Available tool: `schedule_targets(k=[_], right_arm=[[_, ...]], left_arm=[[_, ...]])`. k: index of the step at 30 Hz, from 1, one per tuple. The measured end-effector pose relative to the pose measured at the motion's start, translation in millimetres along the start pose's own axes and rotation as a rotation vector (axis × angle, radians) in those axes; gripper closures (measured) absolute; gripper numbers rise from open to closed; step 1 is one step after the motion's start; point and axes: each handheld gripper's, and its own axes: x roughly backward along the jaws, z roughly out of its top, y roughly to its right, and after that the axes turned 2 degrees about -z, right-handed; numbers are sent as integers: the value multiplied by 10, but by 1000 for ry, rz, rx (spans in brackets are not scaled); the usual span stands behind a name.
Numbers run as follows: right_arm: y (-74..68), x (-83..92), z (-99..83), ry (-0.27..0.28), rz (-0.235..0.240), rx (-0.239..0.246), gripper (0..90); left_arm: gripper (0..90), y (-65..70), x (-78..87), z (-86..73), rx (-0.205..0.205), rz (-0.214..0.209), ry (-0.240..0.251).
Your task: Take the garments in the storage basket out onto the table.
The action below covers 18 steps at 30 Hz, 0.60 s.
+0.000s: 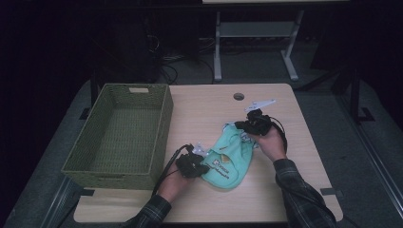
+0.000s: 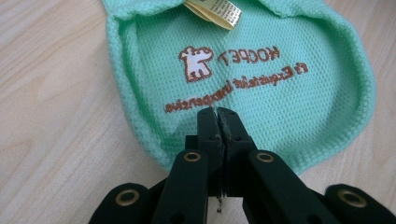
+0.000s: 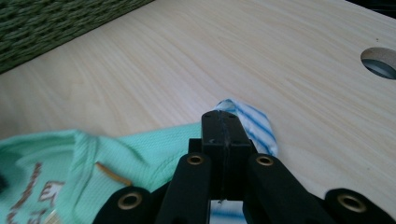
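A small mint green garment (image 1: 228,159) lies crumpled on the wooden table, with a brown embroidered animal logo and lettering (image 2: 196,63) and a yellow tag (image 2: 215,9). My left gripper (image 1: 204,167) is at its near left edge, jaws shut on the mesh fabric (image 2: 243,70) just below the lettering. My right gripper (image 1: 241,127) is at the garment's far end. Its jaws are shut on a white, blue-striped piece of cloth (image 3: 254,123) that sticks out past the mint fabric (image 3: 140,144). How the striped piece joins the garment is hidden.
A green wicker basket (image 1: 164,137) stands on the left part of the table, its inside bare; its wall (image 3: 56,23) shows beyond the right gripper. A round cable hole (image 1: 238,96) sits near the table's far edge. A desk frame and cables stand behind the table.
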Motion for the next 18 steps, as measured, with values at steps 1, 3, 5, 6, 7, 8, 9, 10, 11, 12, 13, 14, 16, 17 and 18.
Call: schedule_targets(k=[1,3,5,6,7,8,9,10,11,12,13,14,16,17,18], right_arm=[[-8,31,-10,2,6,-1,898],[-22,96,-38,9,12,9,898],[-29,128,-56,10,16,12,898],[-57,184,-84,17,28,4,898],[-57,184,-84,17,28,4,898],[-84,233,-119,12,33,-1,898],[-84,233,-119,12,33,-1,898],[-100,268,-167,11,36,6,898],[-100,268,-167,11,36,6,898],[-119,302,-226,8,39,14,899],[-130,316,-257,4,39,16,899],[-138,332,-290,2,40,23,898],[-166,370,-354,-6,43,24,899],[-179,391,-385,-8,46,22,899],[-186,409,-419,-7,46,28,899]], left_arm=[[882,0,0,0,0,0,0],[883,-3,-1,-2,0,1,4],[883,-1,2,0,-1,3,0],[883,2,3,1,5,0,-6],[884,2,3,1,5,0,-6],[883,-2,3,1,6,2,-6],[883,-2,3,1,6,2,-6],[883,-1,2,3,15,-1,-4],[883,-1,2,3,15,-1,-4],[884,0,1,7,20,-1,-7],[883,0,1,7,20,-1,-7],[884,2,1,11,22,0,-10],[884,1,2,11,35,-4,-11],[884,-2,2,9,35,-2,-9],[884,-6,2,9,33,-2,-10]])
